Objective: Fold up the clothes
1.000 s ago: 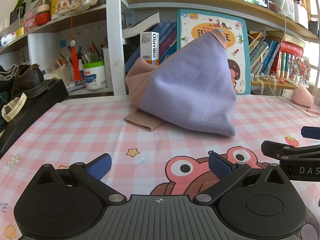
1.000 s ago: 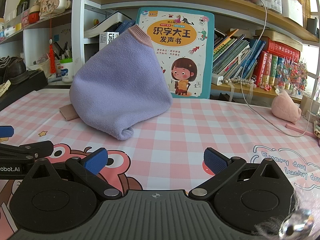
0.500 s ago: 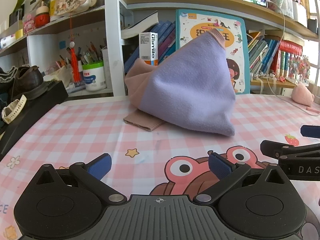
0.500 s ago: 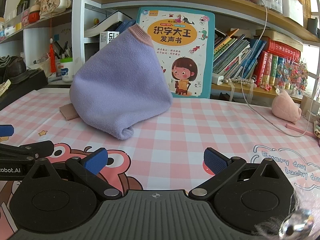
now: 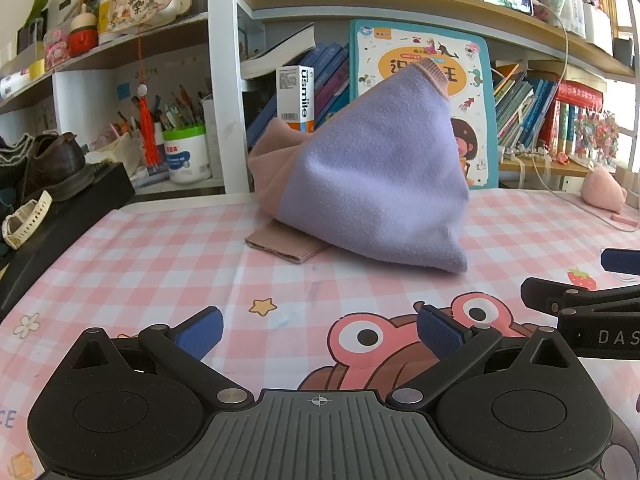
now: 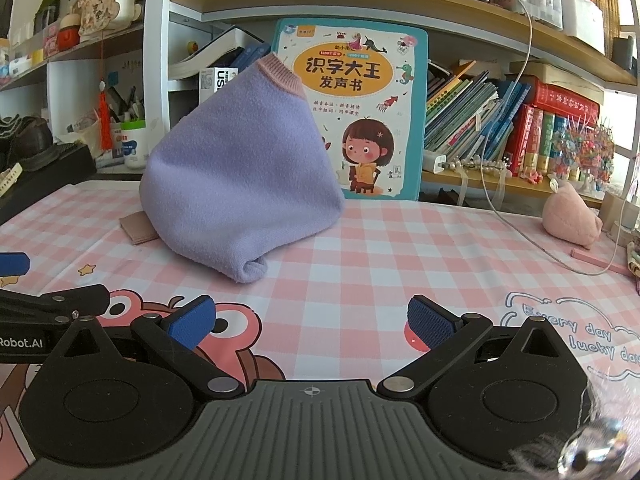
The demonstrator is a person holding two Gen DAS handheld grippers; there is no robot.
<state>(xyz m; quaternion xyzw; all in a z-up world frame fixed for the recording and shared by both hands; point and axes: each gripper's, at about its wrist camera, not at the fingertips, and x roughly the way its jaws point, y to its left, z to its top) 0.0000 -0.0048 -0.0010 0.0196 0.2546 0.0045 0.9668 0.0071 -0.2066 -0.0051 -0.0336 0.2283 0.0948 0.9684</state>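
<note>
A lilac and dusty-pink garment (image 5: 372,184) sits heaped on the pink checked tablecloth (image 5: 140,260), leaning against a children's book; its pink cuff points up. It also shows in the right wrist view (image 6: 240,184). My left gripper (image 5: 318,330) is open and empty, low over the cloth, short of the garment. My right gripper (image 6: 310,320) is open and empty, likewise in front of it. Each gripper shows at the edge of the other's view.
A bookshelf with a large children's book (image 6: 360,112) stands behind the garment. A black box with shoes (image 5: 52,168) sits at the left edge. A pink plush toy (image 6: 570,220) and a white cable (image 6: 516,220) lie at the right.
</note>
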